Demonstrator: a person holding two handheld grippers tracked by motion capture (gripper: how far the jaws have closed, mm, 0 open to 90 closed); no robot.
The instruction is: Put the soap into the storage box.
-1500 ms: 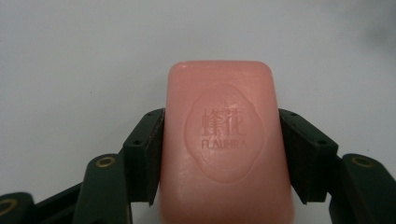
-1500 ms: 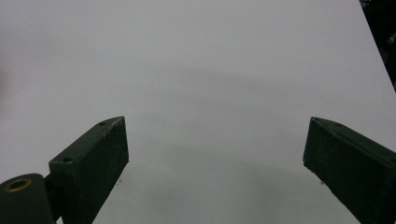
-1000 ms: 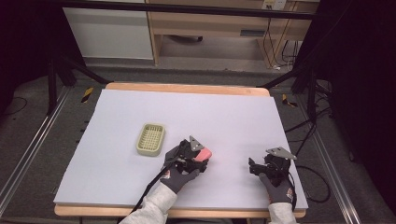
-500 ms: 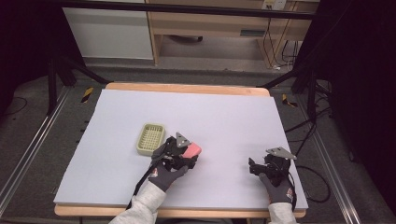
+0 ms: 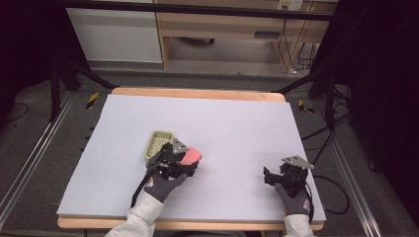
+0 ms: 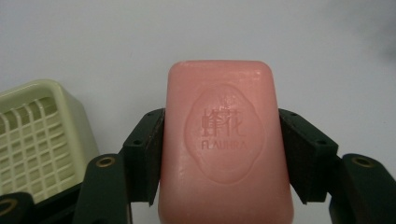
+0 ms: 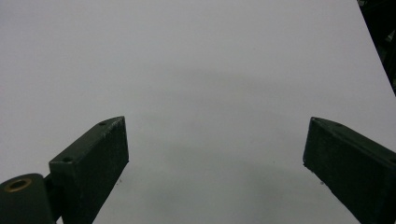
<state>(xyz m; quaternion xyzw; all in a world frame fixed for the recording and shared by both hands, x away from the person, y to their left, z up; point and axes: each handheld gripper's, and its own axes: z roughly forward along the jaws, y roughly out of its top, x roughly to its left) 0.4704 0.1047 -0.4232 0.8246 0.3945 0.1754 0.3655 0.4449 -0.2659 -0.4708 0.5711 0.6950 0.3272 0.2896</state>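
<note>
Clamped between the jaws of the left claw (image 6: 219, 154), the pink soap bar (image 6: 226, 140) sits just beside the green soap dish (image 5: 159, 144) at ten o'clock. Well apart at three o'clock, the right claw (image 5: 271, 177) gapes wide over bare counter (image 5: 237, 123).

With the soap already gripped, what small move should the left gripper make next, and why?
Probably carry it a little further toward the soap dish and centre it over the grid. The left gripper is shut on the pink soap bar, and the pale green dish lies just beside it, empty. The right gripper rests open, apart.
</note>
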